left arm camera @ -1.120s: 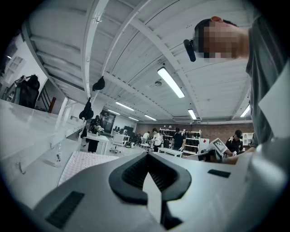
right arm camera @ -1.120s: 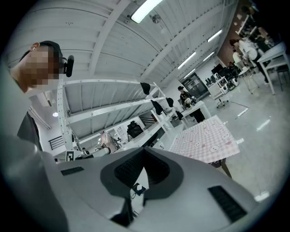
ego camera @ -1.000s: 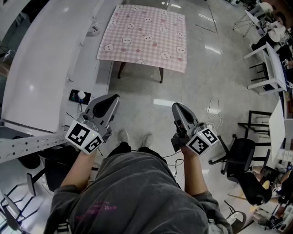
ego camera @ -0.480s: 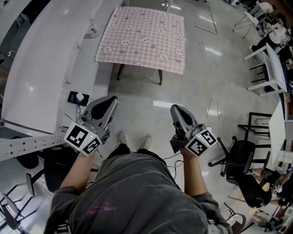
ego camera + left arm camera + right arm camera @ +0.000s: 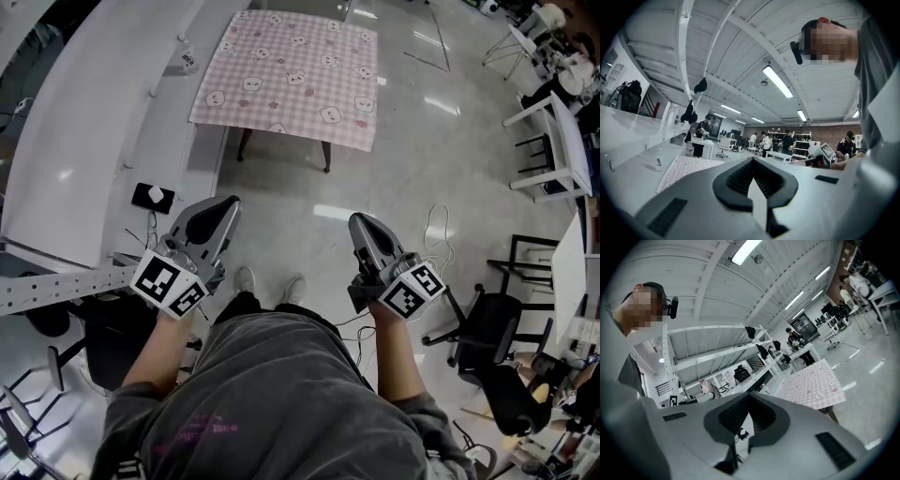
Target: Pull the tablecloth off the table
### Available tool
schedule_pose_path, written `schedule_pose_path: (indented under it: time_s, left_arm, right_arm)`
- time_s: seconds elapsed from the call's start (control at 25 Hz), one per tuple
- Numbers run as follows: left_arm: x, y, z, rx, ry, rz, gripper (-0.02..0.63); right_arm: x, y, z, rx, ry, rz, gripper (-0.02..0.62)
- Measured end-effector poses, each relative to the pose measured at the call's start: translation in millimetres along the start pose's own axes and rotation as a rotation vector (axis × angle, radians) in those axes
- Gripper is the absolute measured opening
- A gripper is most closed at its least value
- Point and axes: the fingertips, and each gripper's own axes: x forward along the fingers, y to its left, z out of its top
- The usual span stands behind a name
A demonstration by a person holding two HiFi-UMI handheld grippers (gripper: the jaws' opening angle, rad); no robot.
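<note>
Head view: the tabletop is wholly hidden under a pink checked tablecloth (image 5: 291,70) printed with small animal faces. Of the table (image 5: 326,156), only two dark legs show below the near hem. On the cloth's left runs a long white counter (image 5: 84,141) carrying a small clear bottle (image 5: 187,59); its label is too small to read.

The left gripper (image 5: 225,202) and right gripper (image 5: 359,221) are held low in front of the person's body with their tips aimed toward the table. Both are well apart from the pink checked tablecloth, with glossy grey floor (image 5: 412,141) between. Neither touches the cloth.

Left gripper view: the jaws of the left gripper (image 5: 752,161) are closed together with nothing between them. The cloth (image 5: 686,165) lies far ahead, left of the tips, and the gripper's grey body cuts off its near right part.

Right gripper view: the right gripper (image 5: 749,397) also has its jaws pressed together and empty. The cloth (image 5: 813,383) sits far off to the right, its hem hanging. The legs beneath it are mostly blocked by the gripper body.
</note>
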Motion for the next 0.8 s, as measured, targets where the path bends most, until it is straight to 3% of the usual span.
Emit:
schedule_pose_path:
  time_s: [0.8]
  left_arm:
    - [36.0, -63.8, -17.9, 0.019, -0.006, 0.078, -0.003]
  right_arm:
    - [-45.6, -57.5, 16.4, 0.037, 0.013, 0.060, 0.003]
